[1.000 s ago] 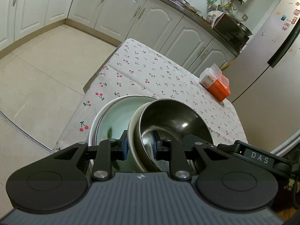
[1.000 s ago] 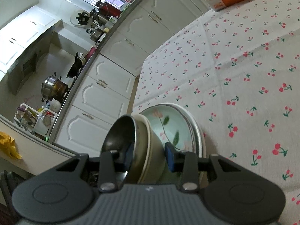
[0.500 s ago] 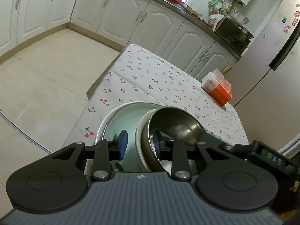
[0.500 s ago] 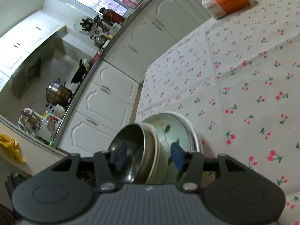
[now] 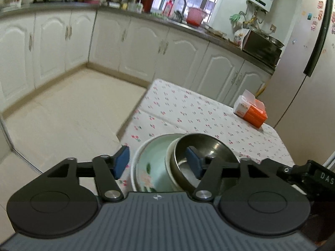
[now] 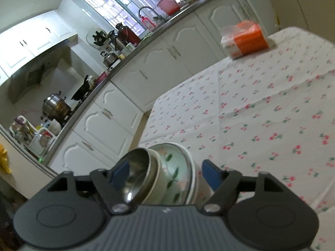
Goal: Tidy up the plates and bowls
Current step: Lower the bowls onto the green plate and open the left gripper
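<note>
Steel bowl nested in cream bowl, tilted inside floral plate — both grippers' fingers wide open, empty; "DAS" label right of bowl.

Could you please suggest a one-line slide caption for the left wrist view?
Open left gripper straddling a steel bowl nested in a floral plate on the cherry-print tablecloth.

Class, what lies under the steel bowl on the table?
The steel bowl sits tilted in a white bowl, both resting on the floral plate. Whatever is beneath the plate is hidden.
</note>
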Demonstrator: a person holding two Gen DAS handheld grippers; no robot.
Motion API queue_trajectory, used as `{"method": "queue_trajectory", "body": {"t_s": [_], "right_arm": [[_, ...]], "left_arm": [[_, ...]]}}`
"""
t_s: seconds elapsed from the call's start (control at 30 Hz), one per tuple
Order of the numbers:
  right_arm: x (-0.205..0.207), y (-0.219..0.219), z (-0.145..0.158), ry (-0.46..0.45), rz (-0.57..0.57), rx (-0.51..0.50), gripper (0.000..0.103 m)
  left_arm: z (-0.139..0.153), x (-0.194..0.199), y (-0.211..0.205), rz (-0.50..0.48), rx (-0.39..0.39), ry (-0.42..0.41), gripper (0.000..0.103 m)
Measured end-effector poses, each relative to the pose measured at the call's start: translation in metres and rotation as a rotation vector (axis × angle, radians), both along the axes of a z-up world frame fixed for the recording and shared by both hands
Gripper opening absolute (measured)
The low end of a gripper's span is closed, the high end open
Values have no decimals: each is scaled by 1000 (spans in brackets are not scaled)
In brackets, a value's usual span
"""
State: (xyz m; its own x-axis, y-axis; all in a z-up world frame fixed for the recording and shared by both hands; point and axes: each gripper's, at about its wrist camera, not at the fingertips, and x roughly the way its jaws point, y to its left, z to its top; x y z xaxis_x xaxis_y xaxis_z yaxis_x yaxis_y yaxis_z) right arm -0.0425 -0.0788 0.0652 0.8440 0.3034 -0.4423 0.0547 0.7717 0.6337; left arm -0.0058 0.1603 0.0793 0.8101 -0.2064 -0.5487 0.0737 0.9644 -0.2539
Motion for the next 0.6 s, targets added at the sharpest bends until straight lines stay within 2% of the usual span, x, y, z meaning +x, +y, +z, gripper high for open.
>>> {"method": "queue_trajectory", "body": {"t_s": [0.17, 0.5, 0.6], "right_arm": [[-18, 1, 1, -11, -31, -87, 85], [-53, 6, -6, 30, -94, -171, 94], [-64, 11, -9, 46, -93, -199, 94]], "left_arm": [[6, -24, -2, -3, 49, -46, 98], [-1, -50, -7, -22, 120, -32, 100], [-4, -58, -7, -30, 132, -18, 101]]}}
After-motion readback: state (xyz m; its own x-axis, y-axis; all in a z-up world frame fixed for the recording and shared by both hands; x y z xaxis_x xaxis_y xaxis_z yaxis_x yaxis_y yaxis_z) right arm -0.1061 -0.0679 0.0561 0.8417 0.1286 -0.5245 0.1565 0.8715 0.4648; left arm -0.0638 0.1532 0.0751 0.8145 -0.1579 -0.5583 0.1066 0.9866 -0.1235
